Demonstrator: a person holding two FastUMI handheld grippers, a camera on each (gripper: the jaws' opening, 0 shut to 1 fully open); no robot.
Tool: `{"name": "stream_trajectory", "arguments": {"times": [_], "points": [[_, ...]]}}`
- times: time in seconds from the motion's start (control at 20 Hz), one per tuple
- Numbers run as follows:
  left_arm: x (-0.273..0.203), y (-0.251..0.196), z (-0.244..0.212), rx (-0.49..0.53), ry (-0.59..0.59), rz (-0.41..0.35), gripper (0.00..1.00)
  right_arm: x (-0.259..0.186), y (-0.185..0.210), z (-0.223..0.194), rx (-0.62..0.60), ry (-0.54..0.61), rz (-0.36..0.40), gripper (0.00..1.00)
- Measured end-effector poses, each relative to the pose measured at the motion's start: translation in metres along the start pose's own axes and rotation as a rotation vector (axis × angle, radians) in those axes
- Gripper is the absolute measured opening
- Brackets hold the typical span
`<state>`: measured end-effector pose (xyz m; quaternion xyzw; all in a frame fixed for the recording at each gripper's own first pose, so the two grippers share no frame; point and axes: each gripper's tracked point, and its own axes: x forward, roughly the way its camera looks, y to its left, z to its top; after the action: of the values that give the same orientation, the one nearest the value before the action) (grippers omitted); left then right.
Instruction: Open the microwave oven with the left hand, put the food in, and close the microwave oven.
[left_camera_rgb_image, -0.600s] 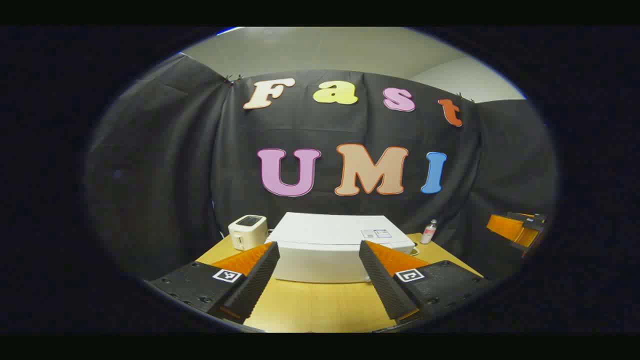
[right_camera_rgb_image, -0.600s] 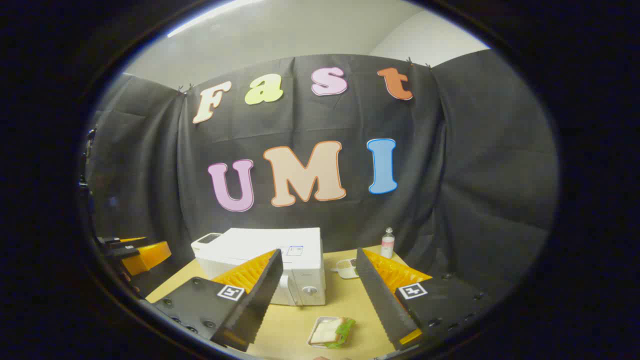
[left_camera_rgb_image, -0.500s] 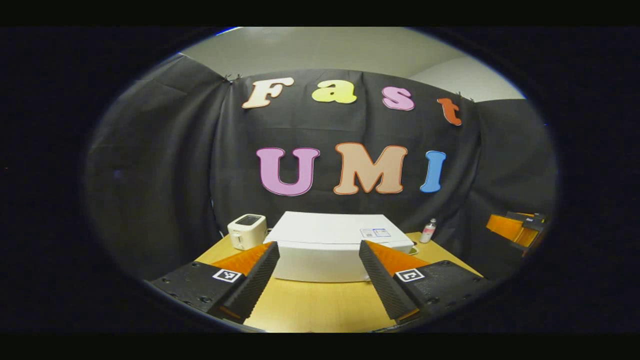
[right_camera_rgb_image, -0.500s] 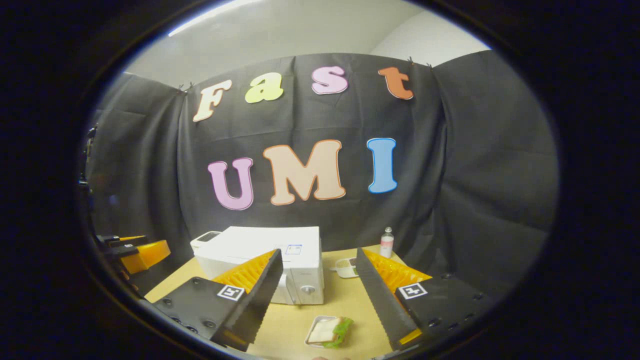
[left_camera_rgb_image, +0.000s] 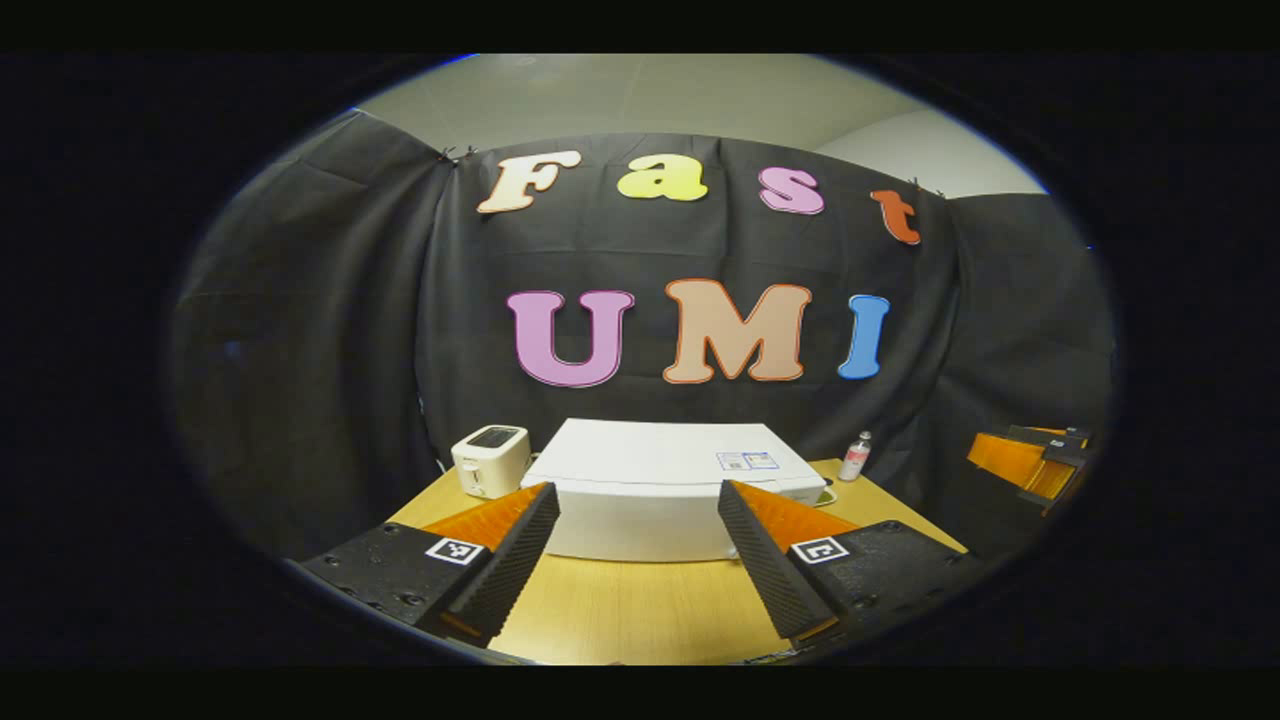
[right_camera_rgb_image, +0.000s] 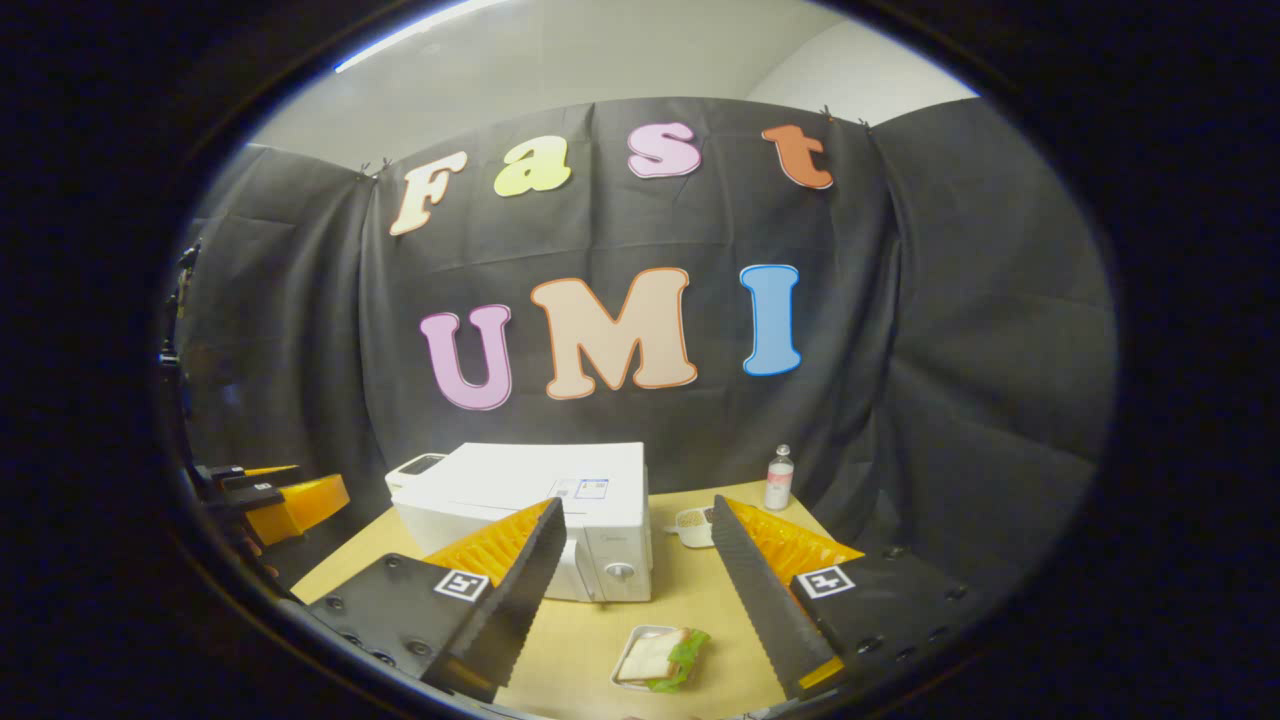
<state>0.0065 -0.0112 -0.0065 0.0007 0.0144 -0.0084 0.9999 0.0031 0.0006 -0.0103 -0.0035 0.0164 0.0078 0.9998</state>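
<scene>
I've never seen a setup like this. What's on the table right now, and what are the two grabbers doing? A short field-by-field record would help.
microwave: white, door closed, on the wooden table
toaster: white, beside the microwave
sandwich: on a small tray, in front of the microwave
bottle: small, upright, near the back cloth
bowl: small, beside the microwave
left gripper: open, holding nothing, facing the microwave
right gripper: open, holding nothing, above the sandwich

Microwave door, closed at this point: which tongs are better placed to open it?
Left. The left tongs hang open squarely facing the microwave, its front between the fingers. The right tongs, also open, see it off to one side, with the sandwich tray lying between their fingers.
</scene>
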Motion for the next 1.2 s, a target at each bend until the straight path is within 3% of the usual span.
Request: {"name": "stream_trajectory", "arguments": {"times": [0.5, 0.8, 1.1, 1.2], "points": [[0.017, -0.003, -0.048, -0.001, 0.096, -0.026, 0.95, 0.001, -0.005, -0.022, 0.041, 0.050, -0.012, 0.93], [0.031, -0.009, -0.113, 0.011, 0.216, -0.063, 0.96, -0.004, -0.023, -0.038, 0.077, 0.083, -0.074, 0.92], [0.055, -0.040, -0.177, 0.042, 0.349, -0.153, 0.95, -0.016, -0.042, -0.054, 0.051, 0.115, -0.161, 0.95], [0.065, -0.052, -0.197, 0.055, 0.393, -0.184, 0.94, -0.022, -0.045, -0.056, 0.046, 0.119, -0.184, 0.92]]}}
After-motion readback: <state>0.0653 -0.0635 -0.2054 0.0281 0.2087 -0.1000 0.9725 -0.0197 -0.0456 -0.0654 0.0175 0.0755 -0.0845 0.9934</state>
